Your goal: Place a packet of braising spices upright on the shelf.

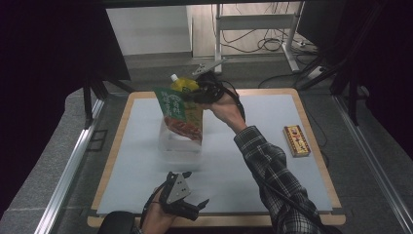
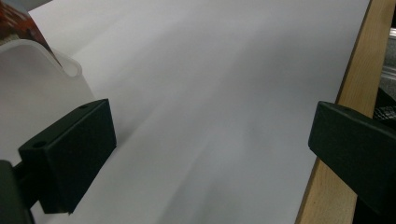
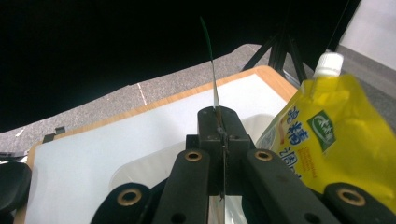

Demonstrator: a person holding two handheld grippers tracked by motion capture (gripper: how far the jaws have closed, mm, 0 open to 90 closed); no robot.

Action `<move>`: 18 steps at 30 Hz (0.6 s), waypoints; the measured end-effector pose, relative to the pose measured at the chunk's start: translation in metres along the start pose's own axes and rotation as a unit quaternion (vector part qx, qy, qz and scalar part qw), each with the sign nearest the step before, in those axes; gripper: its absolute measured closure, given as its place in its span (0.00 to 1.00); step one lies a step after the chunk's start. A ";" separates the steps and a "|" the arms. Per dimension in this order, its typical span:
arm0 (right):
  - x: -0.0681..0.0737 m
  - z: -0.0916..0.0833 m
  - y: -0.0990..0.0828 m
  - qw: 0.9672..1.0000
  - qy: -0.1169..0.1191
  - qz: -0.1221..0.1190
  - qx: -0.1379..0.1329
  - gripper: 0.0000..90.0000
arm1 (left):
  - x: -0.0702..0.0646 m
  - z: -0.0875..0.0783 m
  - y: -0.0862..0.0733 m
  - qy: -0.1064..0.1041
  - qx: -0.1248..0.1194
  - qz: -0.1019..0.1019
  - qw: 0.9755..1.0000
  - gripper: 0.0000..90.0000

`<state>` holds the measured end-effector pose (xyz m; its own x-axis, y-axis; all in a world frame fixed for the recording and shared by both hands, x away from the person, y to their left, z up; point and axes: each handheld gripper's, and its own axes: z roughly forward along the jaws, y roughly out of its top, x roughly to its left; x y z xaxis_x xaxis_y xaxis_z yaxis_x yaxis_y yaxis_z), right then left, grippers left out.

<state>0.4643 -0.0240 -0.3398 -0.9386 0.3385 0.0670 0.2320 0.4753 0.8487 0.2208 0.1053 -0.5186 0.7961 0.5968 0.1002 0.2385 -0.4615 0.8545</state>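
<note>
My right gripper (image 1: 196, 96) is shut on the top edge of a flat green pouch (image 1: 175, 108), whose red lower part hangs into a clear plastic container (image 1: 180, 148) at mid-table. In the right gripper view the jaws (image 3: 219, 114) pinch this pouch (image 3: 211, 70), seen edge-on. A yellow spout pouch (image 1: 187, 86) with a white cap stands in the container right behind it (image 3: 336, 140). Near the table's front edge my left gripper (image 1: 195, 189) is open and holds nothing. Its jaws (image 2: 210, 140) stand wide over the white mat, with the container's corner (image 2: 42, 74) at the upper left.
A small yellow and red box (image 1: 296, 140) lies on the white mat (image 1: 263, 117) at the right. The wooden table edge (image 2: 359, 70) runs close beside my left gripper. Dark stands, a desk frame and cables are beyond the far edge.
</note>
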 end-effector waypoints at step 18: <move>-0.010 0.006 -0.016 1.000 -0.009 0.013 0.001 0.96 | 0.000 0.001 0.000 0.000 0.004 0.002 1.000 0.01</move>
<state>0.4720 -0.0298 -0.3573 -0.9274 0.3653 0.0807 0.2578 0.4677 0.8454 0.2209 0.1045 -0.5194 0.7968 0.5953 0.1032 0.2400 -0.4686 0.8502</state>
